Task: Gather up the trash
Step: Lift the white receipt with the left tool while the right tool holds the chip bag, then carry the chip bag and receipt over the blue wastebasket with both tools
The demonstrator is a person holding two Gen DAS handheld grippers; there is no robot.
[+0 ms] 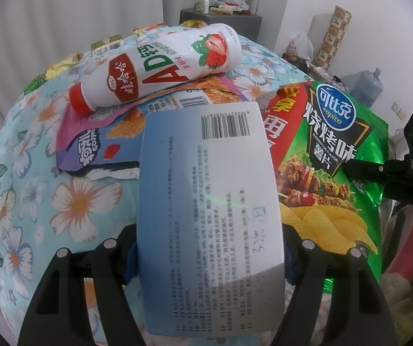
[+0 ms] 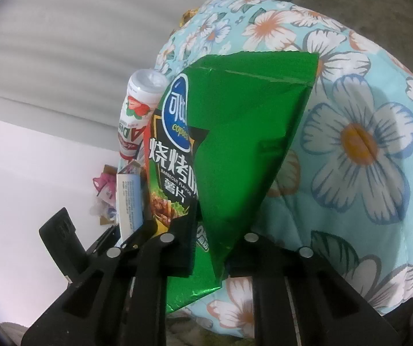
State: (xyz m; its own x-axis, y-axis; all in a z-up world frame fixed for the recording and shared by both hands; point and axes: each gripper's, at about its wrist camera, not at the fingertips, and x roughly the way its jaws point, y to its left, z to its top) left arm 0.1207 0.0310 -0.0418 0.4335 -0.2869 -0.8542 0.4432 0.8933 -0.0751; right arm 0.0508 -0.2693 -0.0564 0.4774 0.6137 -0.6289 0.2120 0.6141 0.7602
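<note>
Nearest in the left wrist view, the left hand-held gripper [image 1: 209, 248] stands wide with a pale blue carton [image 1: 209, 201] clamped flat between its fingers, barcode end pointing away. The wide spread seems simply to match the carton's width. Its lower end runs out of the picture, so how deep it sits in the jaws cannot be told.

In the right wrist view, the right hand-held gripper [image 2: 209, 239] is closed to a narrow gap on the lower corner of a green crisp bag [image 2: 235, 144]. The foil is pinched between the pads and creased, and the bag stands up on edge from the grip. A corner pinch suits thin foil, which probably gives little else to grasp.

Both pieces of trash are held over a bed with a blue flowered quilt [image 2: 365, 144]. Just beyond the carton lies a purple snack packet [image 1: 91, 144], partly covered by it. On the packet's far end rests a strawberry milk bottle [image 1: 160, 66] on its side, red cap to the left.

Further off, gold sweet wrappers [image 1: 105, 43] line the quilt's far edge, too small to read. No bin or trash bag can be made out, so where the trash will go is unclear.
</note>
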